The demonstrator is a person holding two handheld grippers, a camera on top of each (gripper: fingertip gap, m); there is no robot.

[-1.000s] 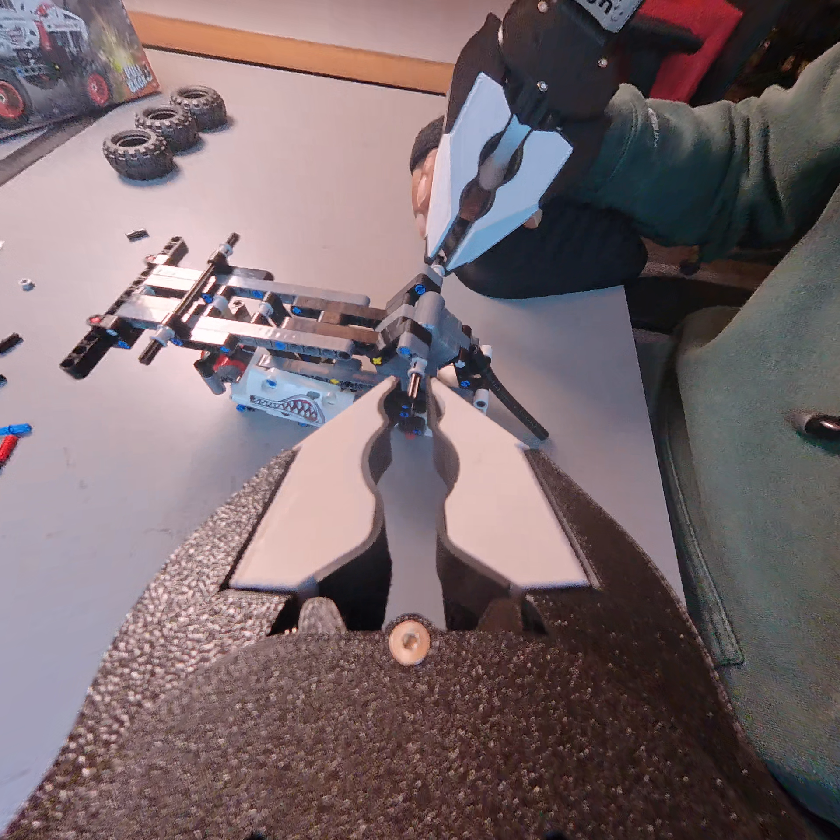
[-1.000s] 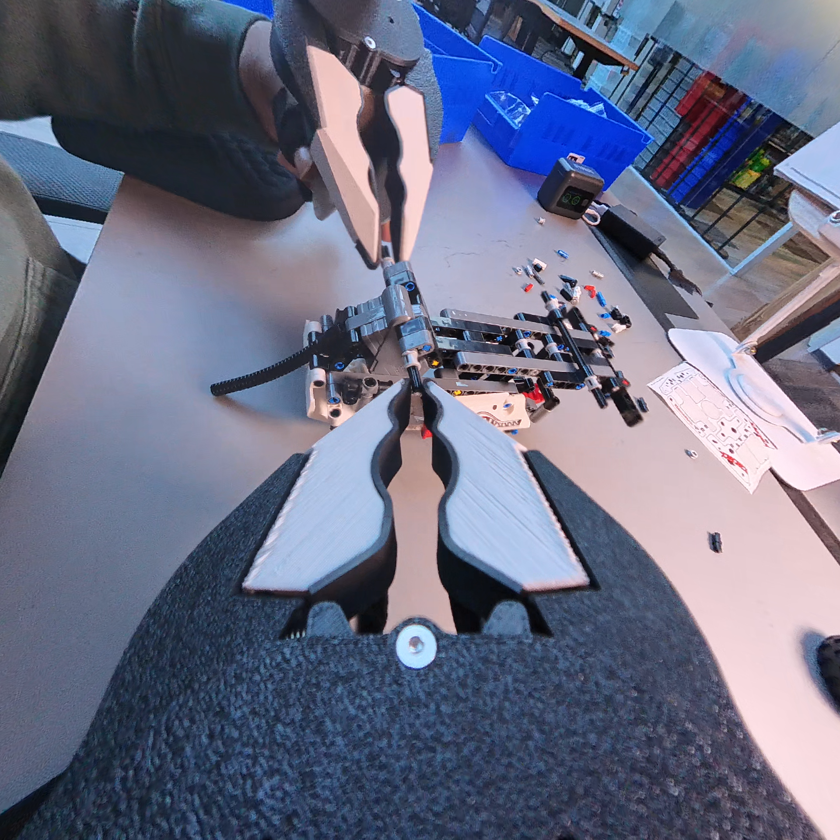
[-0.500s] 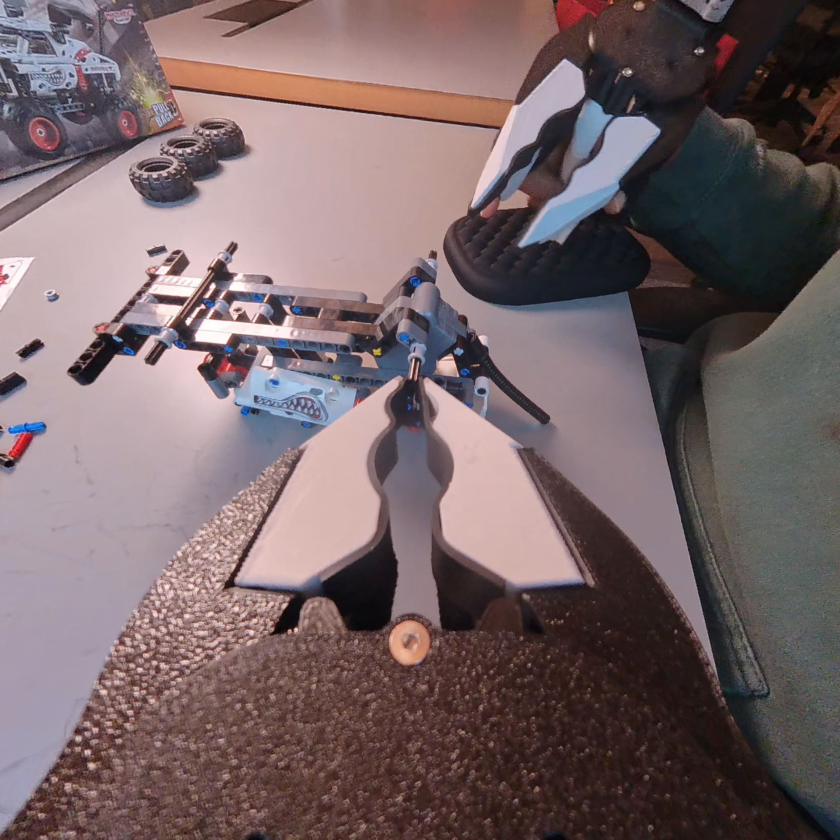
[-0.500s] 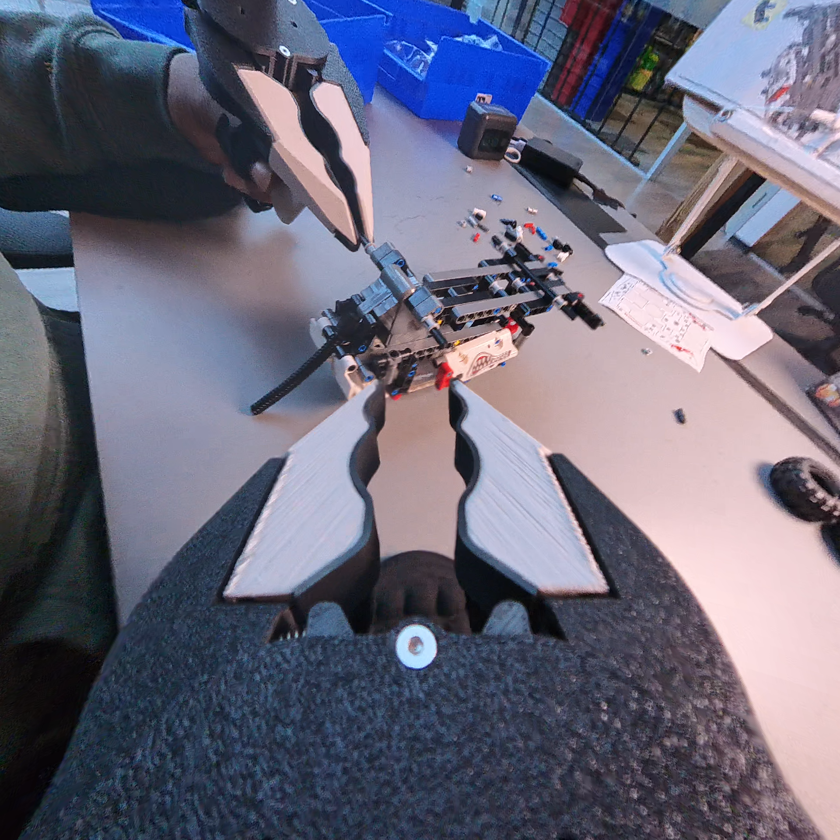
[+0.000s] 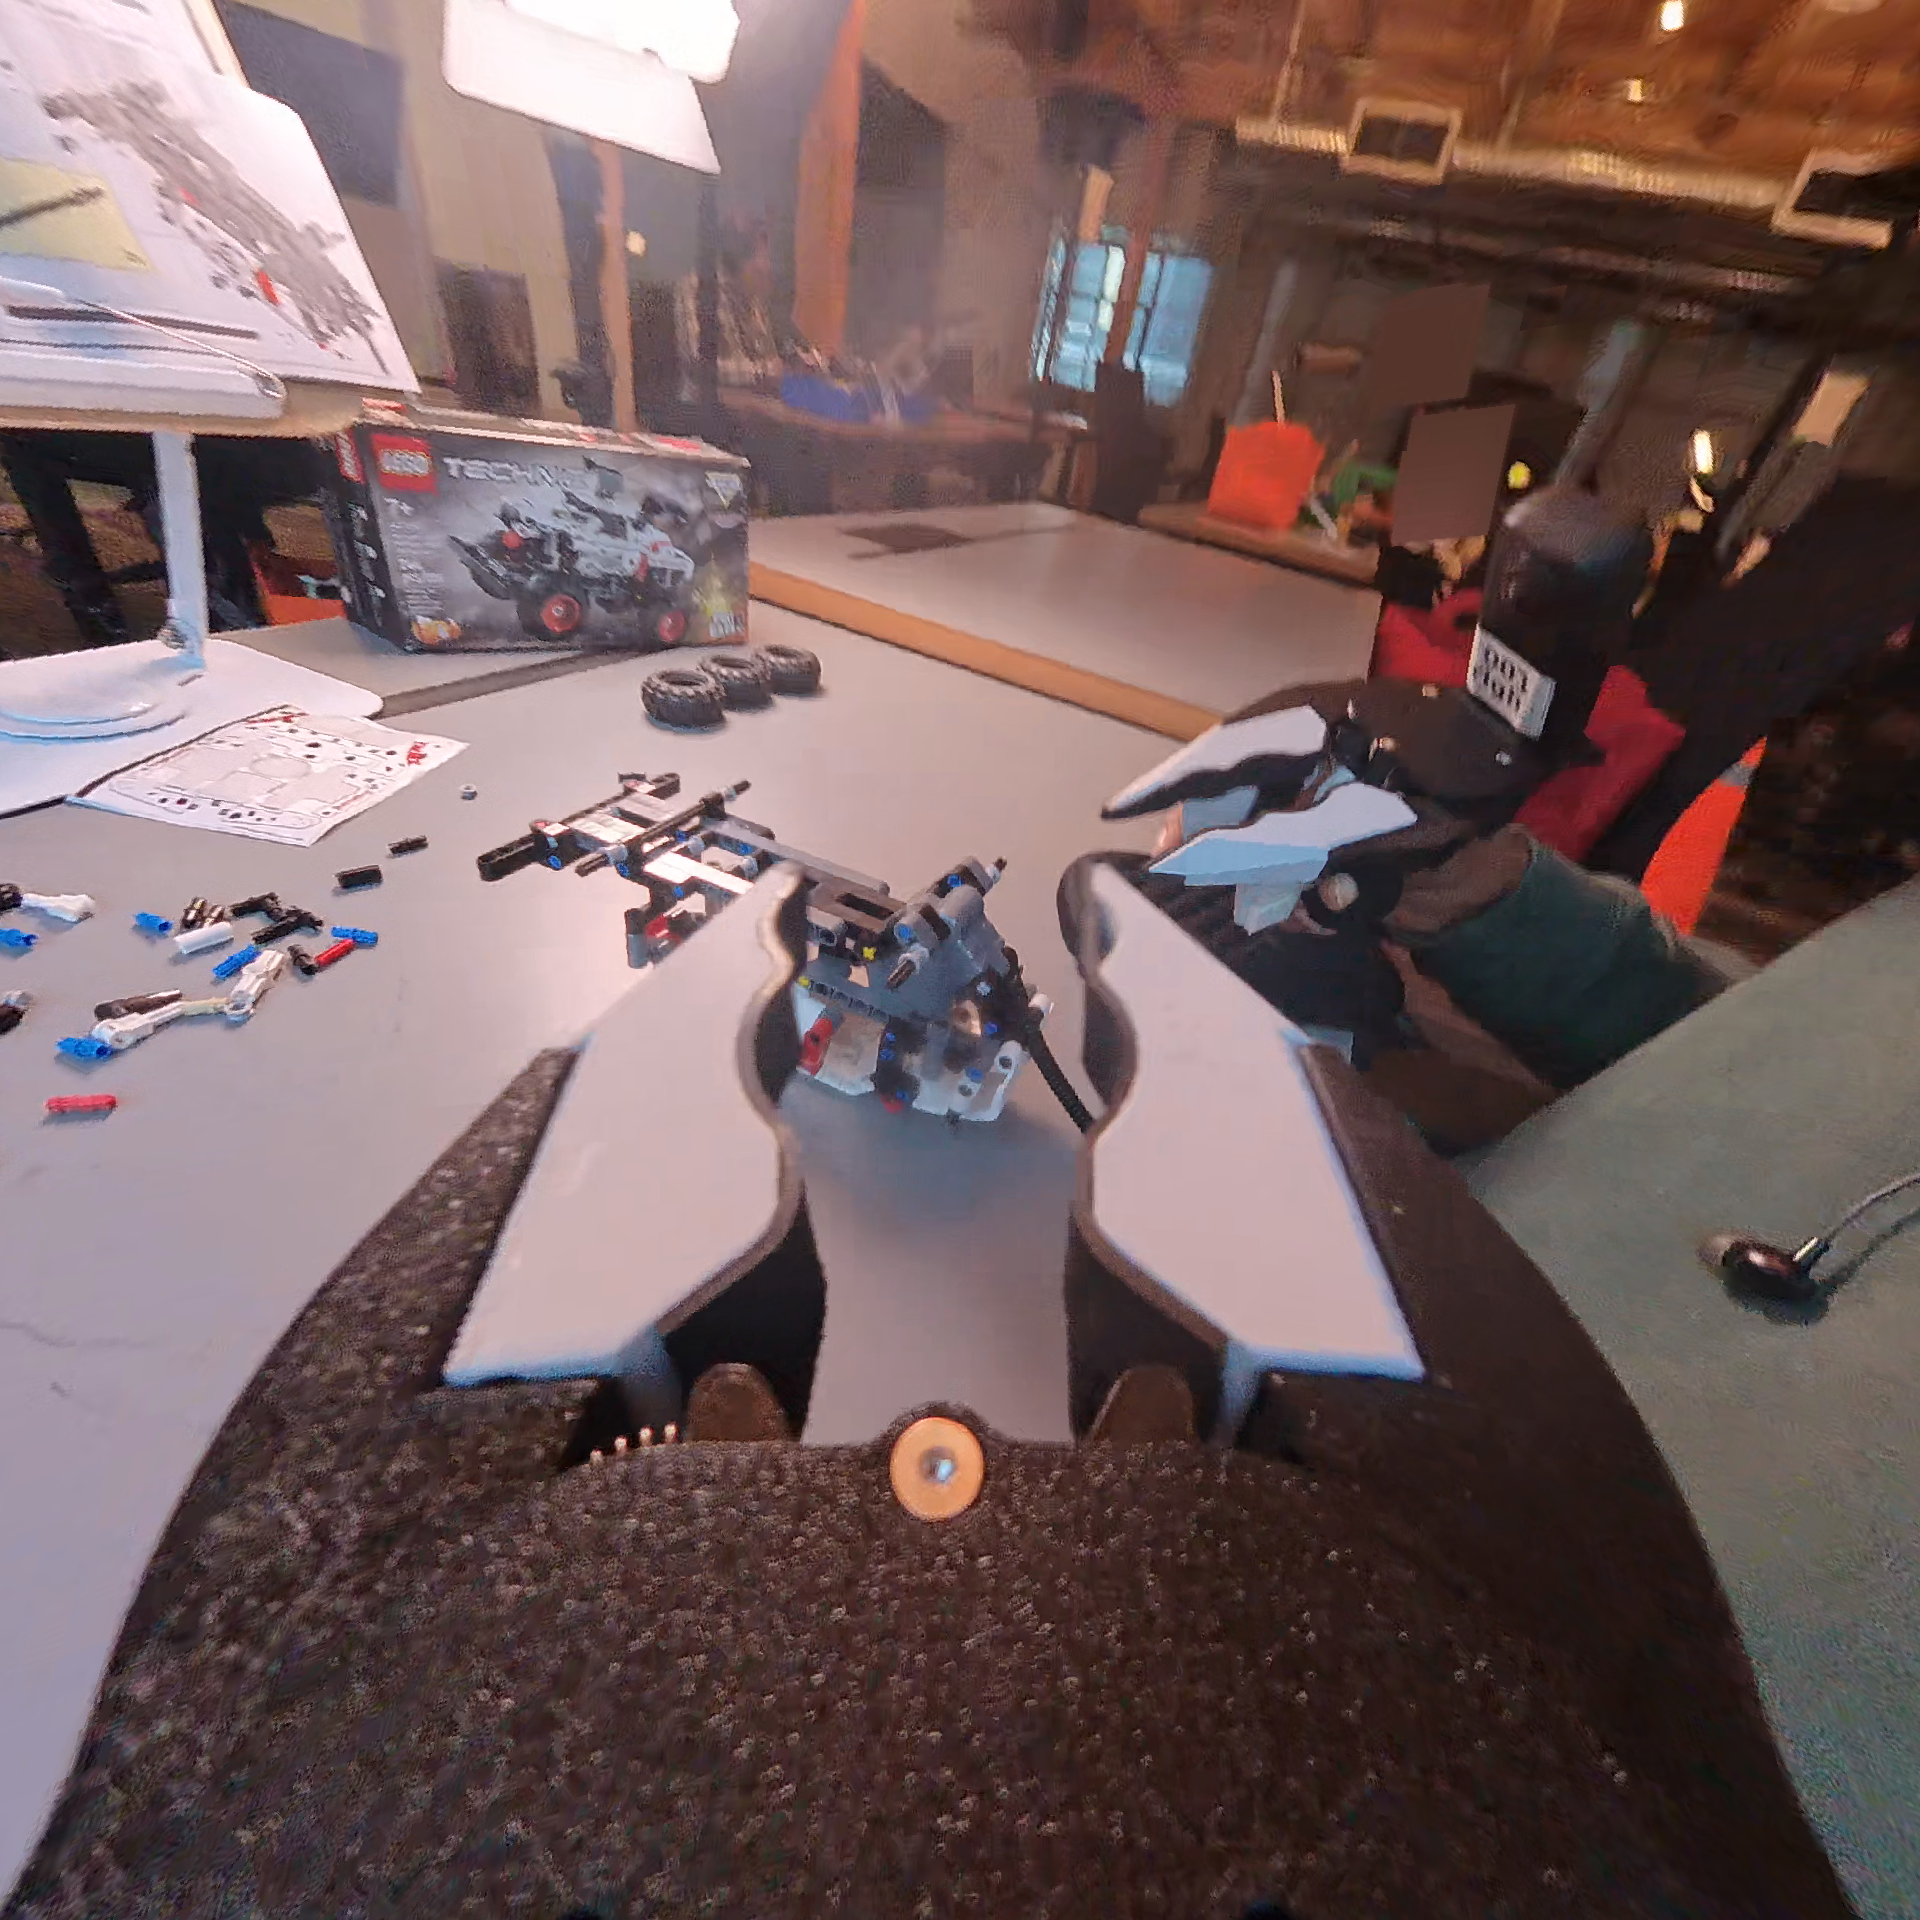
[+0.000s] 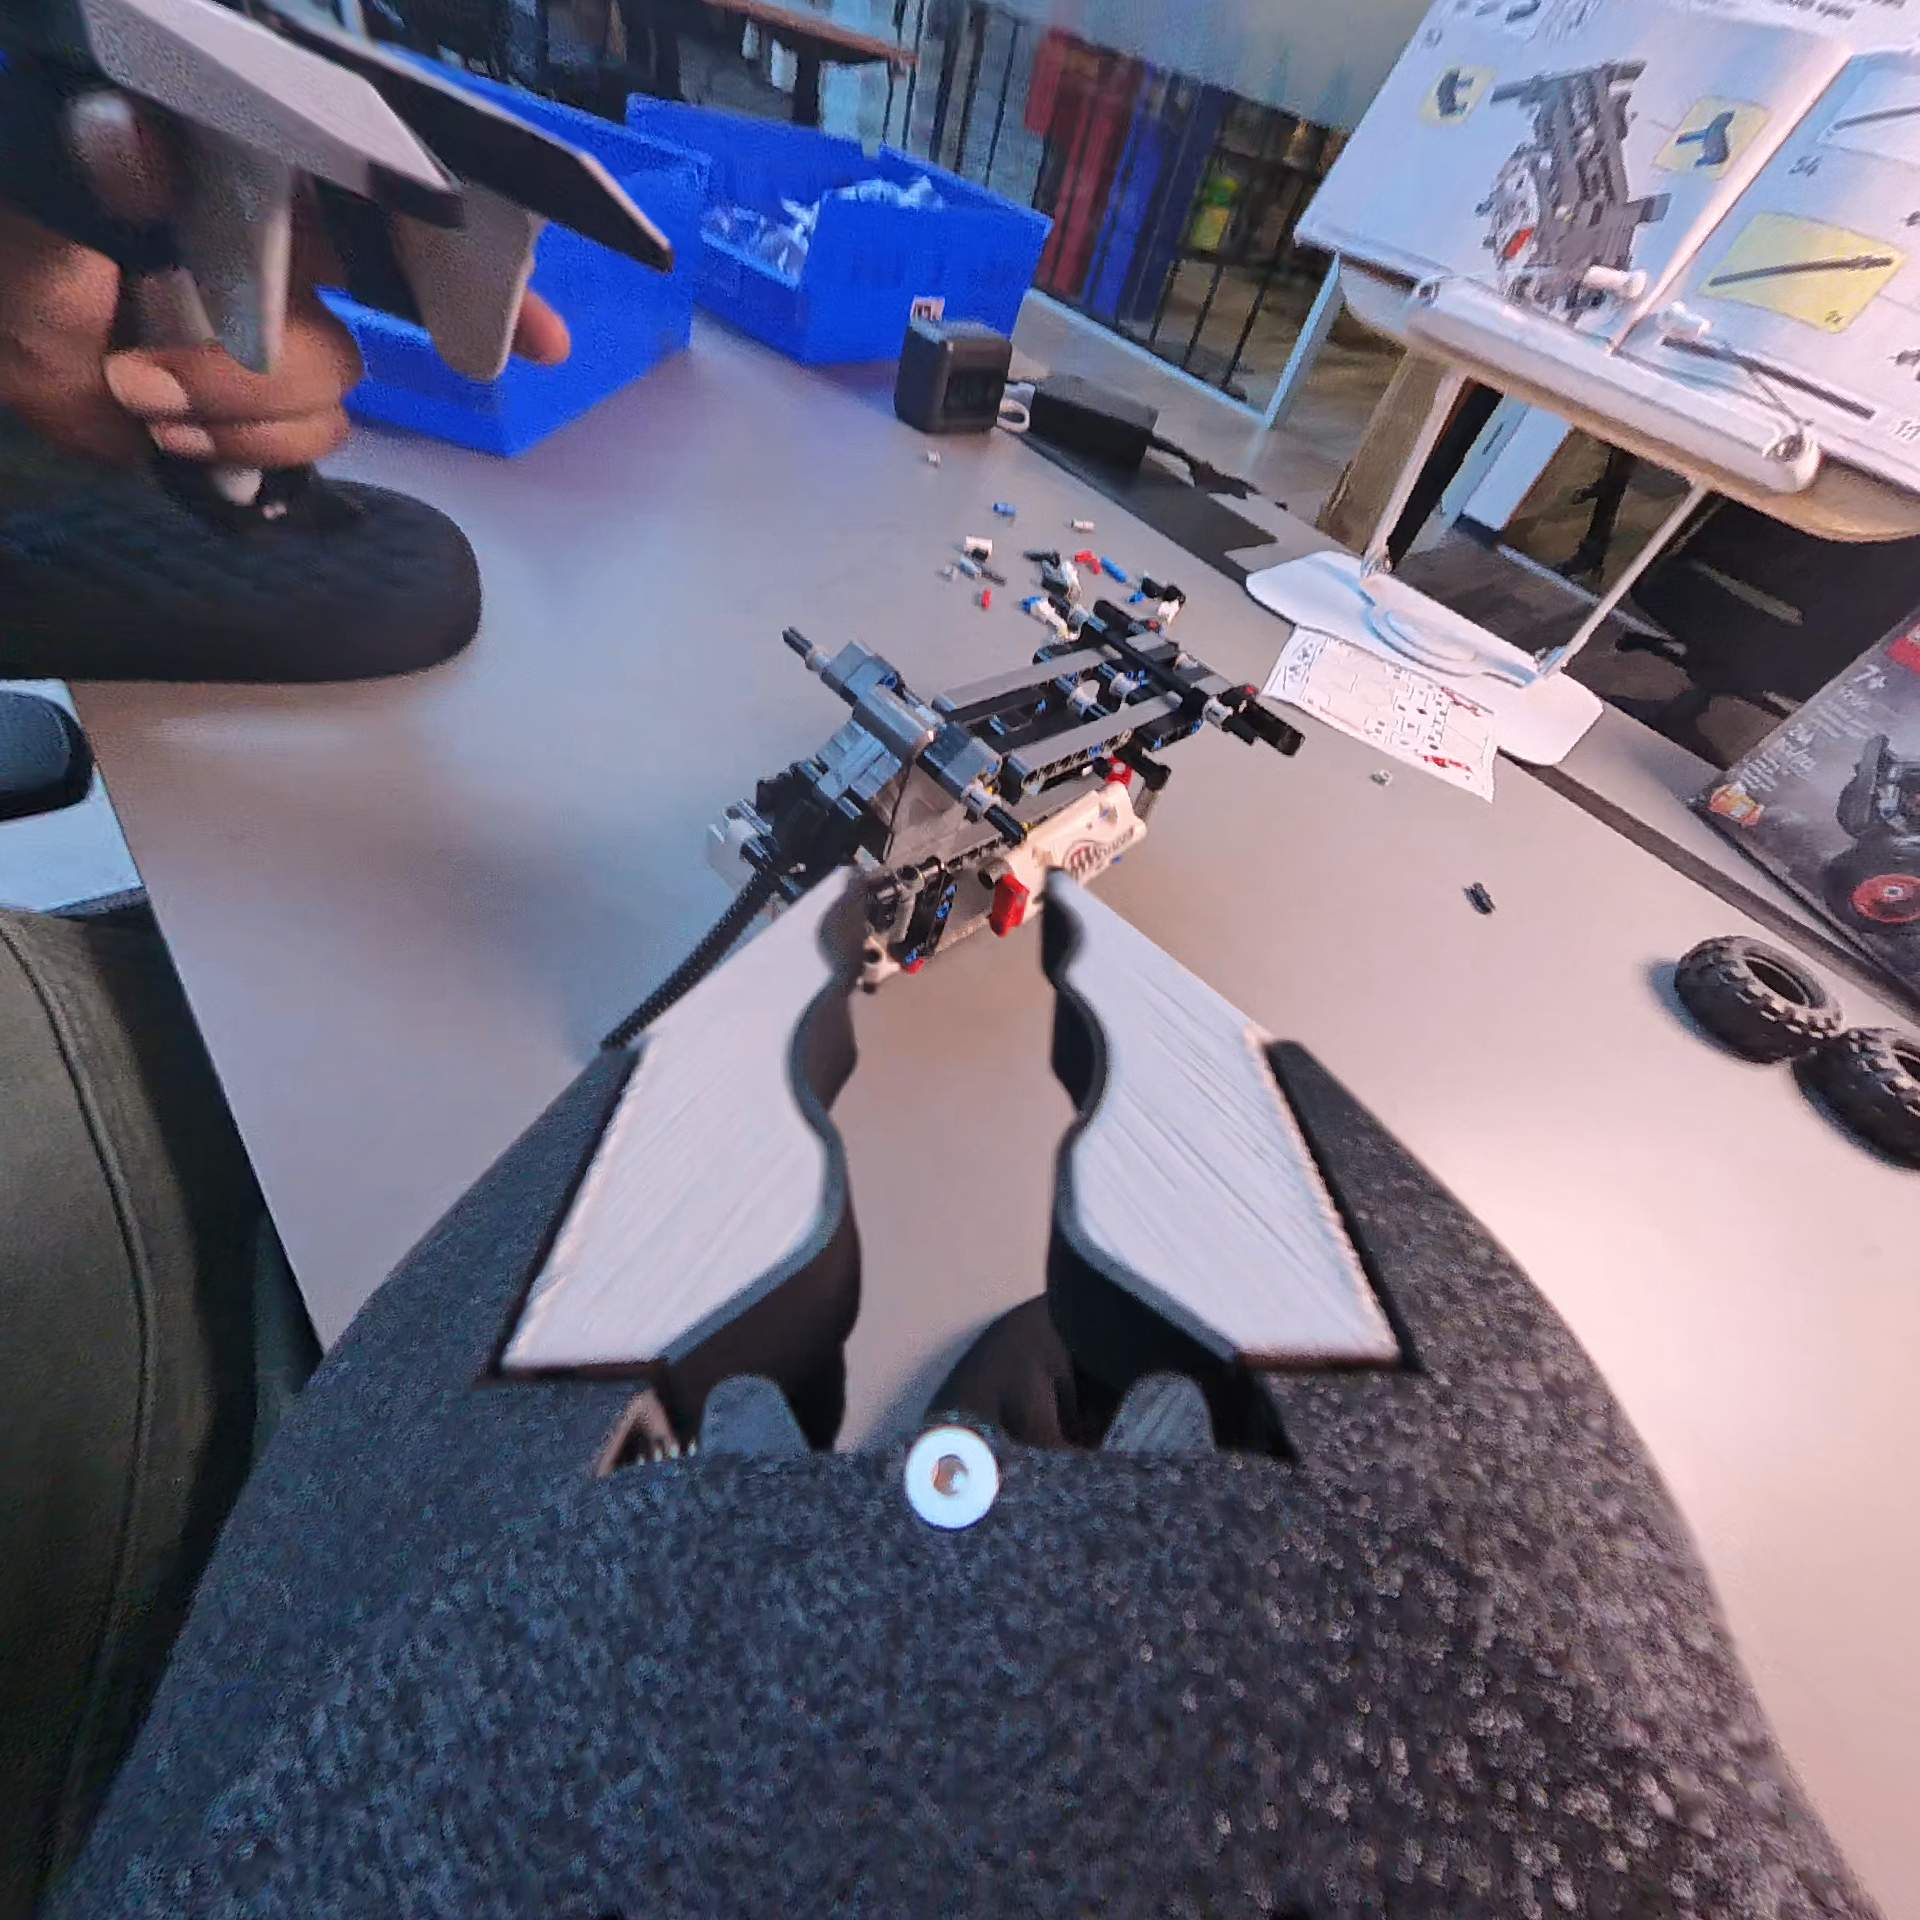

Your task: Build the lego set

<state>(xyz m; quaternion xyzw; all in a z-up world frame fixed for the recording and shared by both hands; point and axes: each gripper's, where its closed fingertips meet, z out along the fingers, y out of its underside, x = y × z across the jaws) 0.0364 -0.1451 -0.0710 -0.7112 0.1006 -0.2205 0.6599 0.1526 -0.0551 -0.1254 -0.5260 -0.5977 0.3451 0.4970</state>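
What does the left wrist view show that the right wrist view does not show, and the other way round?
Only the left wrist view shows the room behind, a small earbud on the green cloth, and a third tire in the row of tires.

Only the right wrist view shows the blue bins and a small black device at the table's far edge.

Both show the half-built lego model standing free on the grey table, the loose small parts, the box, the instruction booklet on its stand, and both claws open: left claw, right claw.
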